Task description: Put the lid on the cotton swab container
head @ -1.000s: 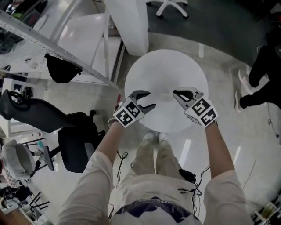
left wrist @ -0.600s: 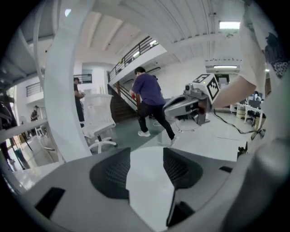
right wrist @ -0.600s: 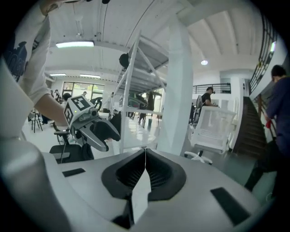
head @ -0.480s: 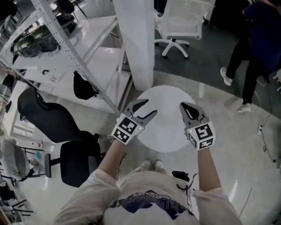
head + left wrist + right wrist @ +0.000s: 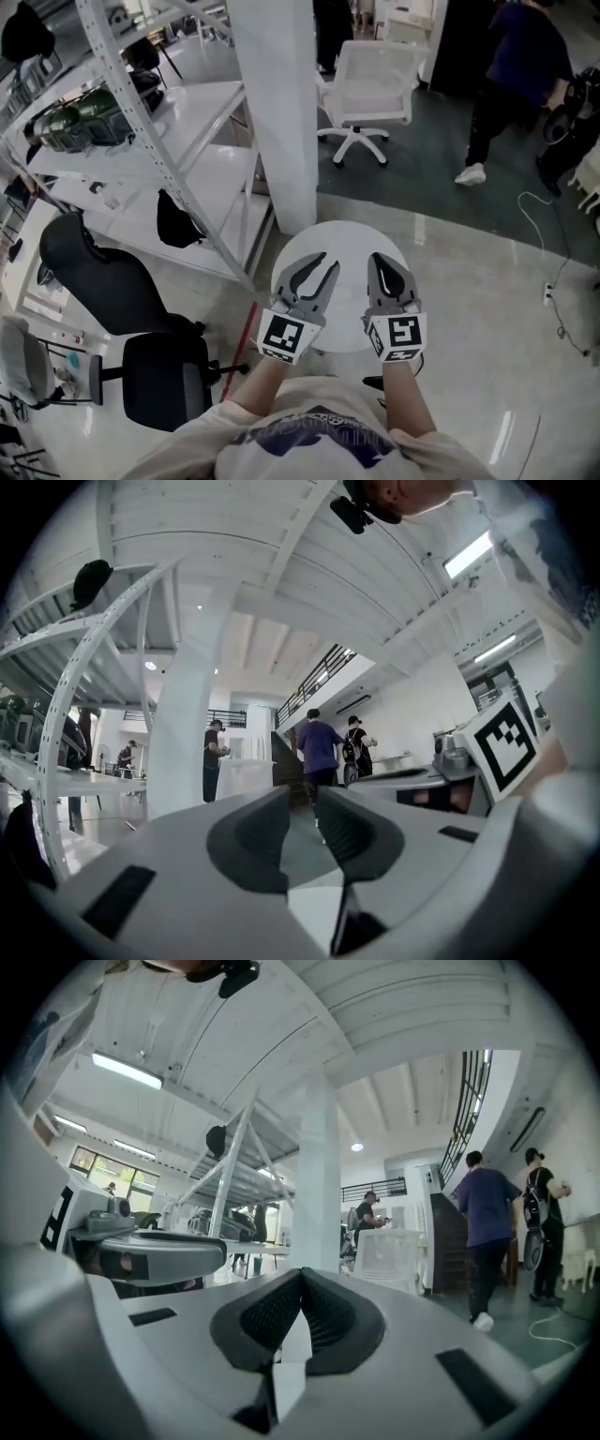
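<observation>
**Both grippers empty above the round table**

In the head view, we are holding the left gripper (image 5: 326,262) and the right gripper (image 5: 378,259) side by side over a small round white table (image 5: 342,234). A white pillar (image 5: 277,112) is rising just beyond the table, with a metal shelving rack (image 5: 141,122) to its left and a white office chair (image 5: 370,84) behind it.

In the left gripper view, the left gripper's (image 5: 302,803) jaws are closing with a narrow gap between them. Only the distant floor is showing in that gap.

In the right gripper view, the right gripper's (image 5: 300,1283) jaws are meeting pad to pad, pinching nothing.

We cannot tell from any view where the cotton swab container and its lid are.
</observation>
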Demonstrator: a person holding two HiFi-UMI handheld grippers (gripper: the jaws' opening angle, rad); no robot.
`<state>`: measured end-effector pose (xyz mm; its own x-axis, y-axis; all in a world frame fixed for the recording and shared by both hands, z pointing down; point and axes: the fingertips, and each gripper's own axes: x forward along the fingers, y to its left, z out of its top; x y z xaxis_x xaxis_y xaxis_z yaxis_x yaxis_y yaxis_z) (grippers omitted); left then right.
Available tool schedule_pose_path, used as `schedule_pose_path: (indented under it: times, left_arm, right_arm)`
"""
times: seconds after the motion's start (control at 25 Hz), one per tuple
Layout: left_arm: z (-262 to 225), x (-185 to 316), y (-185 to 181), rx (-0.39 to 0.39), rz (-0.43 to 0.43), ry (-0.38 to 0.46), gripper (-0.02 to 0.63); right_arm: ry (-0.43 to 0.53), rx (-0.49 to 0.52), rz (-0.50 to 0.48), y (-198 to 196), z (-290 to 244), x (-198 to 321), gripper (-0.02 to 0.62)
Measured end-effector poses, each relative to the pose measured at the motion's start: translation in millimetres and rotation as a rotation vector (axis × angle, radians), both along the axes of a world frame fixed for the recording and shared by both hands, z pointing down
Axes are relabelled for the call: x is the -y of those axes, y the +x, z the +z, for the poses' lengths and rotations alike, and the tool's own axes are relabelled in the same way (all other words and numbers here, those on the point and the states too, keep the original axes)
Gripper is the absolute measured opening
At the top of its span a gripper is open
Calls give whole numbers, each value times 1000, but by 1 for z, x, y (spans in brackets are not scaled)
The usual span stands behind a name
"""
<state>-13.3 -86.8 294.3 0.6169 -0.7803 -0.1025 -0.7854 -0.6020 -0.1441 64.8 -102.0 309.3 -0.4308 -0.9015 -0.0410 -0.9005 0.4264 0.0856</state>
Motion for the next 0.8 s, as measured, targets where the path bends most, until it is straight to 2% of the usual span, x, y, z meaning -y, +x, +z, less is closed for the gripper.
schedule_pose_path:
  times: [0.24, 0.48, 0.8]
  left_arm:
    - [-11, -12, 4, -49, -41, 33, 1]
    - [-12, -22, -3, -110, -117, 42, -6]
    - [-14, -16, -14, -109, -156, 51, -6]
  right_arm:
    - [61, 16, 54, 0, -6, -23, 9]
    - [68, 3, 71, -5, -1, -38, 9]
    - [96, 0, 98, 0, -10, -37, 9]
